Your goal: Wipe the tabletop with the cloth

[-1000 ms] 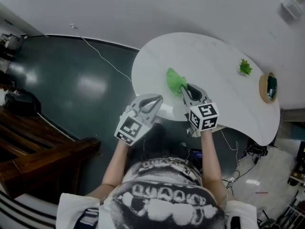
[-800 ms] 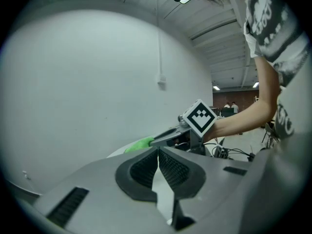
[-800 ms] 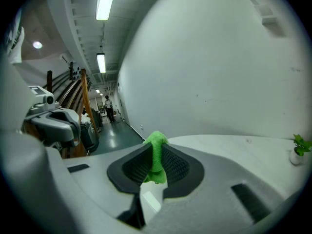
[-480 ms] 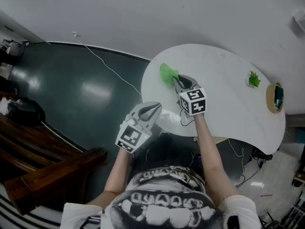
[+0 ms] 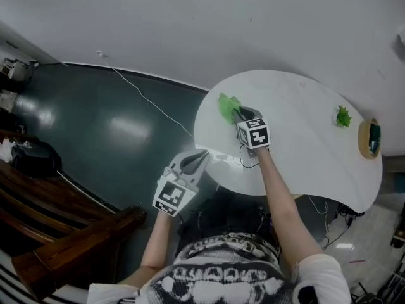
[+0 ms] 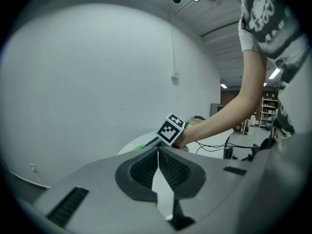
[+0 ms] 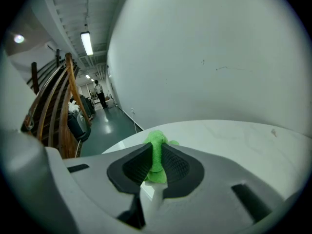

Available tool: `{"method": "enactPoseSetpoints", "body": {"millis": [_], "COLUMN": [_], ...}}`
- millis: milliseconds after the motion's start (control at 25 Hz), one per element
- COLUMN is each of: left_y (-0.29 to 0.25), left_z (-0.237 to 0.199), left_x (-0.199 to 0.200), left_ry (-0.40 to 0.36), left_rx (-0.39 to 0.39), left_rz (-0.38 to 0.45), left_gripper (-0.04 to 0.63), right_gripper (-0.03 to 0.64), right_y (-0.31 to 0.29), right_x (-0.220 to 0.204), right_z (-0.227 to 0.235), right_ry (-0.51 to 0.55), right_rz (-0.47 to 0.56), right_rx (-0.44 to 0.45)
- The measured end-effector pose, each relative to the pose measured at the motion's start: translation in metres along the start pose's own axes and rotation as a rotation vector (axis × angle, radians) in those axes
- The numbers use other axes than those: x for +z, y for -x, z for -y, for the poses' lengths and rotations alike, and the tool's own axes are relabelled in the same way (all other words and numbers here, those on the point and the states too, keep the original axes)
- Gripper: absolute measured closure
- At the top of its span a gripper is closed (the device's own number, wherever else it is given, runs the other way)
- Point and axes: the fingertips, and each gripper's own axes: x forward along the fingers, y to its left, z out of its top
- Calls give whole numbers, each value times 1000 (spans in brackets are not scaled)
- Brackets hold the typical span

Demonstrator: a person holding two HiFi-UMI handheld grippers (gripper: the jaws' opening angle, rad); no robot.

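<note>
Your right hand-held gripper (image 5: 237,113) pinches the green cloth (image 5: 226,104) between its jaws. In the right gripper view, the cloth (image 7: 156,147) sits bunched between the dark ribbed pads (image 7: 134,167), sticking out past the tips and down onto the white tabletop (image 7: 234,135). The cloth is on the far-left part of the tabletop (image 5: 304,138), close to the curved edge, and your right arm reaches across the tabletop to it. The marker cube (image 5: 254,133) sits just behind the jaws (also seen from the left gripper view, cube (image 6: 171,129)). Your left hand-held gripper (image 5: 202,154) is off the tabletop, just beside its near-left edge and above the dark green floor (image 5: 95,119). Its jaws are pressed together at the tips with nothing between them; the left gripper view shows the pads (image 6: 141,169) meeting along one line. A small green leafy thing (image 5: 343,115) lies on the far-right side of the tabletop, well apart from the cloth. A round wooden-rimmed item (image 5: 370,138) is at the right edge; I can't tell what it is. A white cable (image 5: 145,97) runs across the floor towards the tabletop. Dark wooden furniture (image 5: 63,233) is at lower left.
</note>
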Motion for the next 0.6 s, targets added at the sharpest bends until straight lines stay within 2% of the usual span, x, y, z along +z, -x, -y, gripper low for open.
{"method": "enactPoseSetpoints", "body": {"millis": [240,600], "left_y": [-20,-68], "left_z": [3,53], "left_x": [3,29], "left_ry": [0,-52], "left_rx": [-53,-194], "left_rz": [1,20], "left_gripper": [589,589], "right_gripper": [560,560], "right_y": [12,71], "right_x": [-24,-66], "right_z": [38,117], "right_ry": [-30,-89], "right_rz": [-46,-84], "right_rx": [-66,-183]}}
